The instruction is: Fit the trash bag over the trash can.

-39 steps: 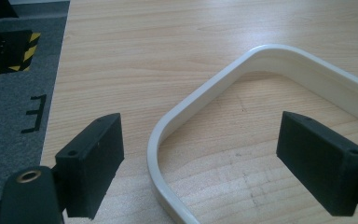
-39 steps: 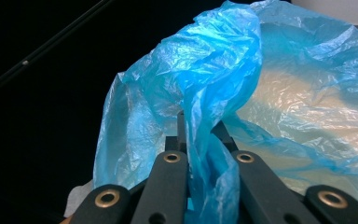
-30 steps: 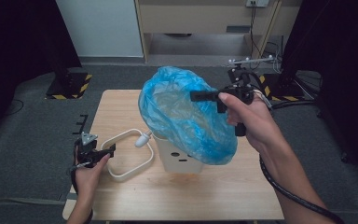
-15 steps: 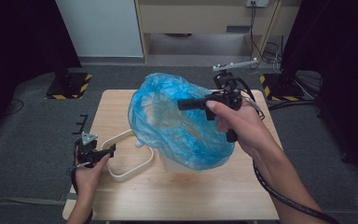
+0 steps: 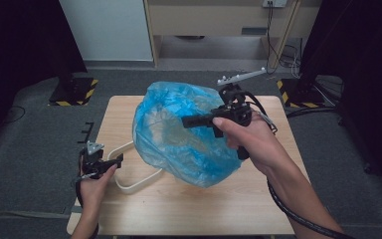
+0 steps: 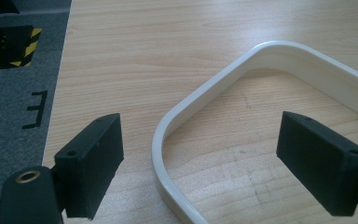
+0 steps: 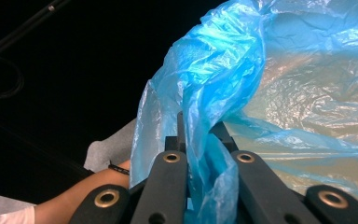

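My right gripper (image 5: 189, 121) sits mid-frame in the high view, jaws pinching a fold of the blue bag (image 5: 179, 132), which billows above the table (image 5: 258, 209). In the right gripper view the bag (image 7: 223, 93) bunches between the jaws. At lower left, my left gripper (image 5: 114, 162) rests with jaws spread astride the white frame (image 6: 177, 121).

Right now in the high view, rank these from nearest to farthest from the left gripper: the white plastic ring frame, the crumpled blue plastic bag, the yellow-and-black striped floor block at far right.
1. White plastic ring frame: right at the left gripper, on the table.
2. Crumpled blue plastic bag: mid-table, held up by the right gripper.
3. Yellow-and-black striped floor block: floor beyond the table's far right corner.
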Tool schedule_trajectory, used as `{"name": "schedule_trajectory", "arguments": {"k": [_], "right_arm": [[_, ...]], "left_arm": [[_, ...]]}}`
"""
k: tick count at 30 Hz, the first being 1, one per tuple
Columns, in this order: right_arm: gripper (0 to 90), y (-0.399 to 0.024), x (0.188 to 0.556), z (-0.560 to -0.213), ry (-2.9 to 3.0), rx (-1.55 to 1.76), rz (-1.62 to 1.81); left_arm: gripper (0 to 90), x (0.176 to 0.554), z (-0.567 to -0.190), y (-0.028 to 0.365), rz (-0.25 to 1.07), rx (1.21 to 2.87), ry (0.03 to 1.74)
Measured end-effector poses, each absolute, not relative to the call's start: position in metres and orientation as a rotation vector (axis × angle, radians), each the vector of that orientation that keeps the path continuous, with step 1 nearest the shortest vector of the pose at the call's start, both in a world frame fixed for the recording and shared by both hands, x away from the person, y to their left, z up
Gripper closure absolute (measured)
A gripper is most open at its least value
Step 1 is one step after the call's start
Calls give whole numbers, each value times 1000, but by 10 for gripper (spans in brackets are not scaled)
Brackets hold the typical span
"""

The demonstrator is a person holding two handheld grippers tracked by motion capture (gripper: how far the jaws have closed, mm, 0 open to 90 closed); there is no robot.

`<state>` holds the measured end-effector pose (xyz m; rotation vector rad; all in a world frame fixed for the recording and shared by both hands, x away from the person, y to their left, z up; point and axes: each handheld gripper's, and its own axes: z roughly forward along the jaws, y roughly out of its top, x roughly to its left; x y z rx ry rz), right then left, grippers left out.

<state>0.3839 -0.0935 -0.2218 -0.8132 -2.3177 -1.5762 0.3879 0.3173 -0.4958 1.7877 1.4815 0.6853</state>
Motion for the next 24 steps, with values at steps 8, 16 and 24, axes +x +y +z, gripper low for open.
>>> {"name": "schedule_trajectory", "arguments": {"k": [8,16,24], "right_arm": [[879,-81,388,-224,-2401,-832,-1537],[875,-70,397,-227,-2450,-870,-1488],[861,-64,414,-234,-2467,-931,-1438]], "left_arm": [[140,388,-496,317,684,1792,1479],[140,388,-496,317,683,1793,1478],[140,388,-496,318,680,1787,1481]]}}
